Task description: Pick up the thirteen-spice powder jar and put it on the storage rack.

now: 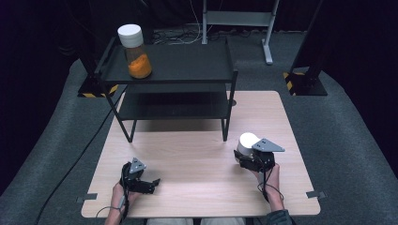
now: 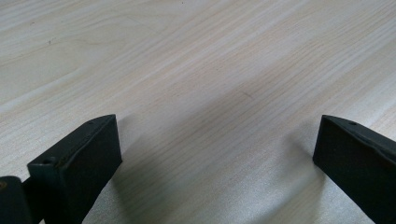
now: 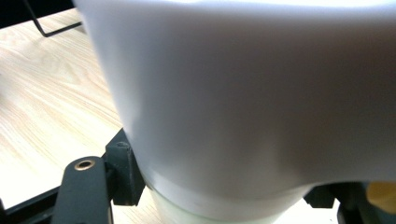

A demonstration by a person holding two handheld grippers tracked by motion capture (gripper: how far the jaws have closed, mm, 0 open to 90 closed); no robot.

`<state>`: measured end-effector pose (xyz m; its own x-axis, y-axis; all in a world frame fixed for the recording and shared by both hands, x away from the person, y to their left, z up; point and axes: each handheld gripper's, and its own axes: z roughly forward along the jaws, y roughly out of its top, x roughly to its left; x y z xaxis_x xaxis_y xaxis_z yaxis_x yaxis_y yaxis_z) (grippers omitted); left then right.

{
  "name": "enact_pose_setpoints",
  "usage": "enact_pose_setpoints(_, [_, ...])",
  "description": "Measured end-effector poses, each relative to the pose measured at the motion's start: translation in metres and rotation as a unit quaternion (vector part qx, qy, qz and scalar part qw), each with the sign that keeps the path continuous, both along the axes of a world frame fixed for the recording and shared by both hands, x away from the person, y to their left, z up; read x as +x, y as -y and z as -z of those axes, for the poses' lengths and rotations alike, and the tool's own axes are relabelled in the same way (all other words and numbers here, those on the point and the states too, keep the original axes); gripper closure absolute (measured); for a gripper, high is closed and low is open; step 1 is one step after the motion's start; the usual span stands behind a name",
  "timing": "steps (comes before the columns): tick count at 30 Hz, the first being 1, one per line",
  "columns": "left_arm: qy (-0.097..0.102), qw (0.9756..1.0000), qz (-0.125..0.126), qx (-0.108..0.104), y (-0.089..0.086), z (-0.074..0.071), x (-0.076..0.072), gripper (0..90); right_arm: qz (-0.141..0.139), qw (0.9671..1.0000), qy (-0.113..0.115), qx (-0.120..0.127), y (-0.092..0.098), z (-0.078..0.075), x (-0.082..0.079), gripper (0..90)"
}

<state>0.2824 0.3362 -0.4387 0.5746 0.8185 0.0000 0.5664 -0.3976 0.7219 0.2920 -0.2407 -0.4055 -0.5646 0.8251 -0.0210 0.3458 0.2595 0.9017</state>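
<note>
- Table [image 1: 187, 159]: pale wood, matt, fine straight grain.
- Shelf rack [image 1: 187, 63]: black metal, matt.
- Far-left jar [image 1: 136, 56]: clear plastic, smooth white lid.
- Near-right jar's lid [image 3: 243, 93]: smooth white plastic.

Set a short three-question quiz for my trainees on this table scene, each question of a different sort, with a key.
1. True or false: the left tool is shut on a jar.
2. Multiple choice: where does the jar of orange powder stand? A) on the wooden table B) on the top shelf of the black rack C) on the floor
3. Fill in: the right tool is shut on a jar with a ____ lid.

Key: 1 false, its jaws stand apart over bare wood. 2 B. 3 white.
</note>
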Motion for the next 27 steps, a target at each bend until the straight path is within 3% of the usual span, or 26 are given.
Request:
enact_pose_setpoints(23, [0.0, 1.0, 0.0, 0.0, 0.0, 0.0, 0.0, 0.9, -0.049, 0.9987, 0.009, -0.014, -0.019, -0.025, 0.019, 30.5])
enact_pose_setpoints(27, [0.0, 1.0, 0.0, 0.0, 0.0, 0.0, 0.0, 0.9, -0.058, 0.9979, 0.01, -0.025, -0.025, -0.032, 0.022, 30.5])
